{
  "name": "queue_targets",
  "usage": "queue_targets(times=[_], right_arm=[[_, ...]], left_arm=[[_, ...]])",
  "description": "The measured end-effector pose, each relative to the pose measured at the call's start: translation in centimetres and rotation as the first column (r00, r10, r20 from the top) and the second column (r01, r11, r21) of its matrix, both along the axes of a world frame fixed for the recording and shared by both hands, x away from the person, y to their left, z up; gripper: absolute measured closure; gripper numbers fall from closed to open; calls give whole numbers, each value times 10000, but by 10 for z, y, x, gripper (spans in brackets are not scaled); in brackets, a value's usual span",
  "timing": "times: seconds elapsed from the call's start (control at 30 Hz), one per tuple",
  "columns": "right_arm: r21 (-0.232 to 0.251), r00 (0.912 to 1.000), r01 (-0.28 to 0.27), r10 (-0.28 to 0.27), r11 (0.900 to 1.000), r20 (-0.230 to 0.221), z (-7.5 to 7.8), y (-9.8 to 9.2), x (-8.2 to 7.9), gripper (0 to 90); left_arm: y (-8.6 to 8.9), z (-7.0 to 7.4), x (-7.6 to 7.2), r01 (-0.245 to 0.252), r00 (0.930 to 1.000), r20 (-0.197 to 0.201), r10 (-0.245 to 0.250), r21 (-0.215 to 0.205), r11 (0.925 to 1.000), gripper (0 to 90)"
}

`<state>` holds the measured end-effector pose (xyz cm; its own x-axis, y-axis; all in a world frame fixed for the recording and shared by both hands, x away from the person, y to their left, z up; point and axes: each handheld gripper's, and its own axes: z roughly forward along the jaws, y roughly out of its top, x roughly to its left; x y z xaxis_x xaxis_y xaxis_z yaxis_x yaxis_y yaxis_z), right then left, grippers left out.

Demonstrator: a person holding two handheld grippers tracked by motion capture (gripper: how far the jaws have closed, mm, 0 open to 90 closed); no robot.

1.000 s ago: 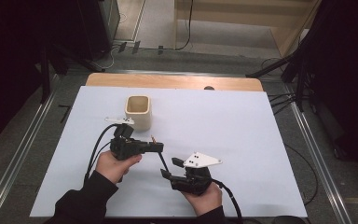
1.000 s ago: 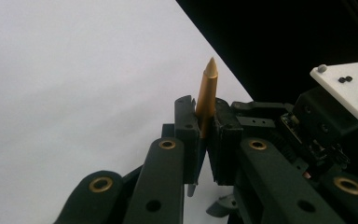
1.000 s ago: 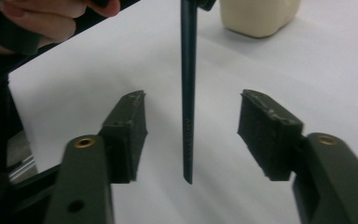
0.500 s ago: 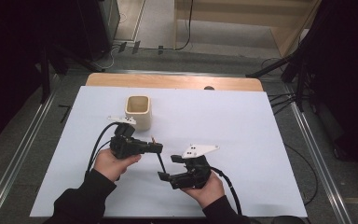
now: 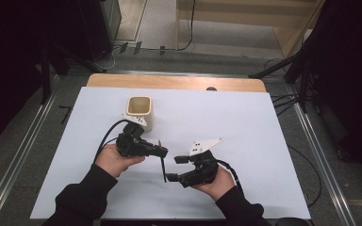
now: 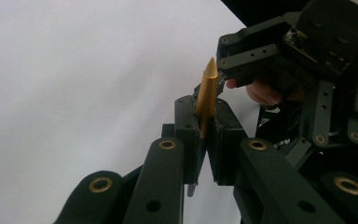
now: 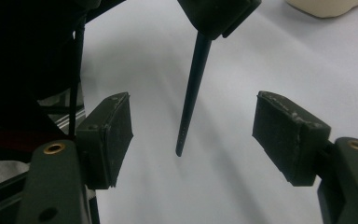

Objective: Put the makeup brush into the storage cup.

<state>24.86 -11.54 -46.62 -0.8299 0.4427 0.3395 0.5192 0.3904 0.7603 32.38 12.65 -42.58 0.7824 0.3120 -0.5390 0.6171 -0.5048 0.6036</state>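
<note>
1. Far left of centre: a cream, square-mouthed ceramic cup [image 5: 140, 111] stands upright on the white tabletop [image 5: 245, 122], just beyond the left claw.
2. Left claw [image 5: 164, 151]: clenched on a slim pen with a gold pointed cap and black tapered barrel [image 5: 162, 162]. In the left gripper view the gold end [image 6: 207, 95] rises above the pads; the black barrel [image 7: 192, 88] hangs below them, its tip clear of the tabletop.
3. Right claw [image 5: 175, 168]: released, its jaws having just been opening, with the barrel standing between the pads [image 7: 116, 128] and touching neither.
4. Risks: if the right claw closes off-centre, it will likely lever the barrel sideways and twist the pen in the left claw's hold. If the left claw lets go before the right one bites, the pen would drop and roll.
</note>
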Motion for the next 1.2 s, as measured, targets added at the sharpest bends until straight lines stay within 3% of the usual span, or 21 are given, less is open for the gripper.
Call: queue_targets(times=[0.2,0.33,0.7,0.8,1.0,1.2], right_arm=[[486,9987,-370,386,9981,-336,0,-7,10,322],[376,9977,-628,637,9973,-235,-2,-6,12,339],[1046,9918,-692,796,9921,-995,-10,2,18,451],[1196,9887,-681,830,9905,-1245,-11,3,19,527],[1254,9908,-452,605,9911,-1209,-10,2,19,695],[1185,9922,-419,552,9921,-1115,-11,4,18,801]], left_arm=[[-1,2,7,540,9985,-74,-540,-57,9985,840],[0,2,12,776,9968,-178,-780,-188,9968,840],[-7,-1,15,1205,9923,-201,-1221,-665,9905,839],[-10,-2,14,1369,9901,-191,-1388,-771,9876,838],[-14,-3,12,1481,9887,-103,-1494,-795,9858,837],[-15,-4,11,1458,9890,-120,-1474,-886,9853,837]])
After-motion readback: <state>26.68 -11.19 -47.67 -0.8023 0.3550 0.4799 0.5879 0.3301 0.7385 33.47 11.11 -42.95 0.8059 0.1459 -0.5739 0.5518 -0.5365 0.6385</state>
